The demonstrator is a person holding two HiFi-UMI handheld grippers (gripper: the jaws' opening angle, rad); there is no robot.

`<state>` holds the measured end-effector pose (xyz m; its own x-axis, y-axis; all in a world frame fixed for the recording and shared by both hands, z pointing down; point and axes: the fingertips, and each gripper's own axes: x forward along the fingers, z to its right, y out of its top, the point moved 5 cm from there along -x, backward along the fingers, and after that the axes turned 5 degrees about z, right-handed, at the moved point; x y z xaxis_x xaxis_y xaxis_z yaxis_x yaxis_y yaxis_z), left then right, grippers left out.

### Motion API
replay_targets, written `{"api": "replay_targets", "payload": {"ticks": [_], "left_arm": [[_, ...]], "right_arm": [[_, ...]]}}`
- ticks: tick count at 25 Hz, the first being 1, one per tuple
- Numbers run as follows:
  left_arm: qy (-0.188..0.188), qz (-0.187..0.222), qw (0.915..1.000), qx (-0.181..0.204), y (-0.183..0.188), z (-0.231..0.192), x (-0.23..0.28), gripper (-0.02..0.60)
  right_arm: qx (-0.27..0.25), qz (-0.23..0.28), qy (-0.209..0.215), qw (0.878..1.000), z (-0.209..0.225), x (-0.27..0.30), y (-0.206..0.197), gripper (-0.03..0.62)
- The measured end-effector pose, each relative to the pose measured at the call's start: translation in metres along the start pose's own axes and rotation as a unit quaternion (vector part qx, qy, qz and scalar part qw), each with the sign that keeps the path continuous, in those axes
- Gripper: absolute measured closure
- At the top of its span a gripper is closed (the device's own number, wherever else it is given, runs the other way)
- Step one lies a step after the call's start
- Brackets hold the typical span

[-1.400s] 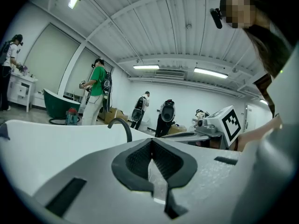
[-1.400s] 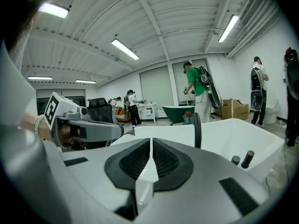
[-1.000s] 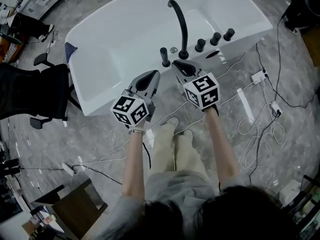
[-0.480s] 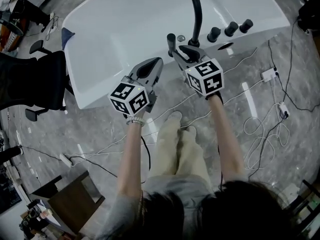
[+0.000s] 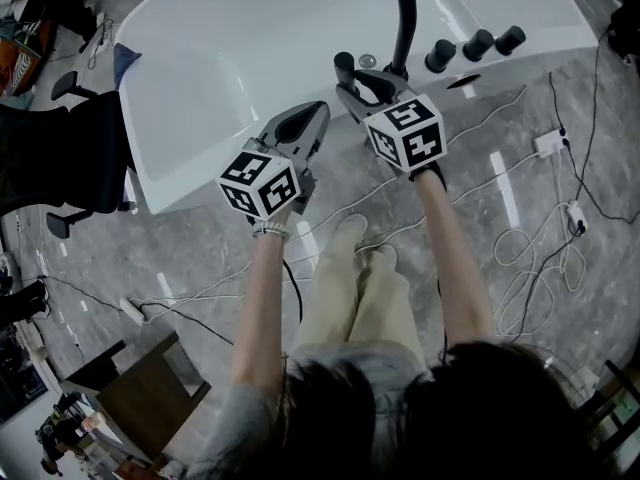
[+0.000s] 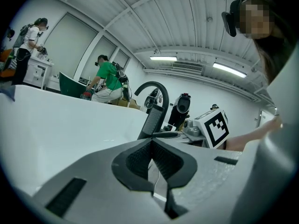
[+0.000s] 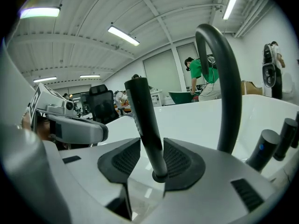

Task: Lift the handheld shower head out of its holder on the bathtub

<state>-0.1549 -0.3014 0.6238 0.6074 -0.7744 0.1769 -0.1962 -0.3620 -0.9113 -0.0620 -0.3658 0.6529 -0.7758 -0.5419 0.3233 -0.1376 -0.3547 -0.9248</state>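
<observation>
The handheld shower head [image 5: 344,67] is a slim black wand standing upright in its holder on the white bathtub's rim [image 5: 200,183]. My right gripper [image 5: 364,81] reaches the wand from the near side. In the right gripper view the wand [image 7: 141,111] stands between the jaws of the right gripper [image 7: 150,144]. These jaws are opening, with a gap at the left pad and the wand close by the right pad. My left gripper [image 5: 314,116] hovers over the rim to the wand's left. Its pads meet at the tip of the left gripper [image 6: 150,142], with nothing between them.
A tall curved black spout [image 5: 406,18] rises just behind the wand, with three black knobs [image 5: 478,44] to its right. White cables [image 5: 520,288] and a power strip [image 5: 549,144] lie on the floor. A black chair [image 5: 60,158] stands at the left. People work in the background.
Both grippers have sunk toward the tub rim. The right gripper's jaws were shut and have spread, and the wand now stands between them.
</observation>
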Motion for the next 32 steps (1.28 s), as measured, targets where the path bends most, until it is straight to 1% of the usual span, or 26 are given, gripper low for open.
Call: {"api": "replay_targets", "payload": {"ticks": [8,15,19,23,26,32], "left_arm": [[0.007,-0.005,1.0000,-0.004,-0.009,-0.013,0.010,0.577],[0.014,-0.006,0.9999,-0.007,-0.013,-0.020,0.011,0.577],[0.013,-0.006,0.9999,-0.009,-0.012,-0.019,0.014,0.577],[0.010,-0.006,0.9999,-0.011,-0.010,-0.014,0.014,0.577],[0.008,-0.008,0.9999,-0.013,-0.008,-0.009,0.010,0.577],[0.009,-0.010,0.9997,-0.018,0.004,0.004,-0.002,0.577]], "right_arm": [[-0.002,-0.002,0.006,1.000,0.004,0.024,-0.009,0.452],[-0.013,-0.004,0.008,1.000,0.005,0.027,-0.013,0.451],[-0.016,-0.012,-0.001,1.000,0.008,0.027,-0.012,0.453],[-0.017,-0.011,-0.018,1.000,0.007,0.020,-0.009,0.457],[-0.009,-0.005,-0.031,0.999,0.005,0.015,-0.003,0.459],[-0.007,-0.006,-0.039,0.999,-0.003,0.003,0.016,0.459]]}}
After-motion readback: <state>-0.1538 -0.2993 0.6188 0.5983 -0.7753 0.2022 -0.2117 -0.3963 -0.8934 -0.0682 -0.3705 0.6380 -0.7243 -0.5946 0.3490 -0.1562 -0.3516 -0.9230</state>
